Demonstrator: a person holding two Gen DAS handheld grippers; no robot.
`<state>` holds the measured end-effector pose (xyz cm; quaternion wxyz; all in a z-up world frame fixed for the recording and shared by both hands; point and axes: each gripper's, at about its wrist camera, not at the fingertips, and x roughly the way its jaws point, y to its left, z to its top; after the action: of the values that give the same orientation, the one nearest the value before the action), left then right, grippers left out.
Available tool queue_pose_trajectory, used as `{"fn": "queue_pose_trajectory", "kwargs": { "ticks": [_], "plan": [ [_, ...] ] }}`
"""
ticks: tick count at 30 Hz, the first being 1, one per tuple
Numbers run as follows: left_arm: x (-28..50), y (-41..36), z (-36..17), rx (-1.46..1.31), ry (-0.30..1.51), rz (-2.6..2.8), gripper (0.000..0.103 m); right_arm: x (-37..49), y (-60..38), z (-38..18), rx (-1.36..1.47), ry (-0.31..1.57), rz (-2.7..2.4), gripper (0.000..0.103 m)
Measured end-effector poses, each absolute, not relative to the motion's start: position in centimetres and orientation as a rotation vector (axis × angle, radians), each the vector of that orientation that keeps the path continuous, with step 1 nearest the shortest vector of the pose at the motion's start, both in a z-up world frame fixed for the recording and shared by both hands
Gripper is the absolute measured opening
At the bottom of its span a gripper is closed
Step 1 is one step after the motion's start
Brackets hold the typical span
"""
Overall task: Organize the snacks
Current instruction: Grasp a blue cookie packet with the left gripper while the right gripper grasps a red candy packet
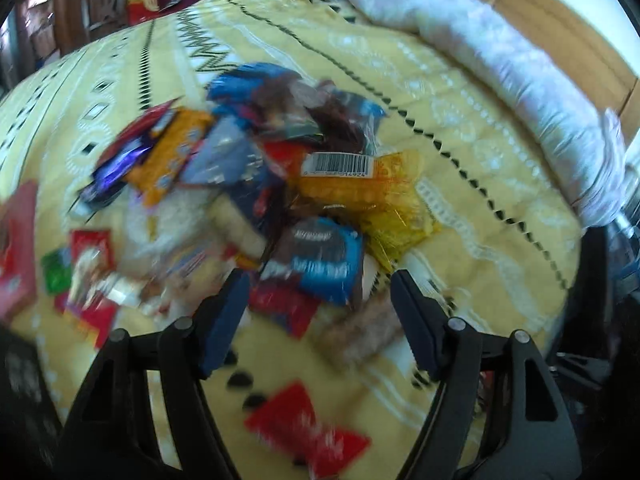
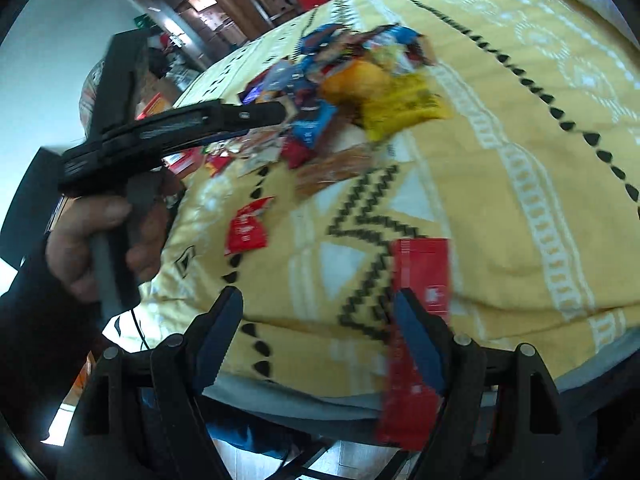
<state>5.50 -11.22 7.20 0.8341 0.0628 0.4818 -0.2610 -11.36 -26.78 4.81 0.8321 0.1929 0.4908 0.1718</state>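
The snack pile (image 1: 264,184) sits mid-bed on the yellow patterned blanket (image 1: 460,128): light, crinkly foil and plastic packets, slippery and crushable, so I'd pinch each by a flat sealed edge. My left tool (image 1: 316,312) hangs over the pile, jaws apart, empty. My right tool (image 2: 318,320) is also apart, a stiff red box (image 2: 420,276) beside one finger.

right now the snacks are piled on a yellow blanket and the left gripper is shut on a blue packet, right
Not quite. The left gripper is open and holds nothing; the blue packet lies in the snack pile beyond its tips, as the left wrist view shows. The pile does sit on the yellow blanket.
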Motion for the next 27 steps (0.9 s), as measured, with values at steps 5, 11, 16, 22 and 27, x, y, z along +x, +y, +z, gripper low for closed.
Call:
{"fn": "queue_pose_trajectory", "kwargs": {
  "ticks": [5, 11, 16, 22, 27],
  "plan": [
    [6.6, -14.1, 5.0, 0.276, 1.037, -0.509, 0.076, -10.5, -28.3, 4.4, 0.434, 1.026, 0.363, 0.081],
    [7.1, -13.9, 4.5, 0.273, 1.030, -0.461, 0.054, -9.5, -29.3, 4.4, 0.442, 1.001, 0.355, 0.081],
    [5.2, -11.4, 6.6, 0.203, 0.989, -0.466, 0.051, -9.0, -30.1, 4.1, 0.441, 0.994, 0.341, 0.081],
    [1.7, -5.0, 10.8, 0.096, 0.910, -0.378, 0.051, -8.7, -29.7, 4.0, 0.426, 0.994, 0.352, 0.081],
    [-0.2, -0.4, 13.8, 0.027, 0.852, -0.267, 0.051, -7.1, -25.9, 4.6, 0.389, 0.990, 0.449, 0.081]
  ]
}}
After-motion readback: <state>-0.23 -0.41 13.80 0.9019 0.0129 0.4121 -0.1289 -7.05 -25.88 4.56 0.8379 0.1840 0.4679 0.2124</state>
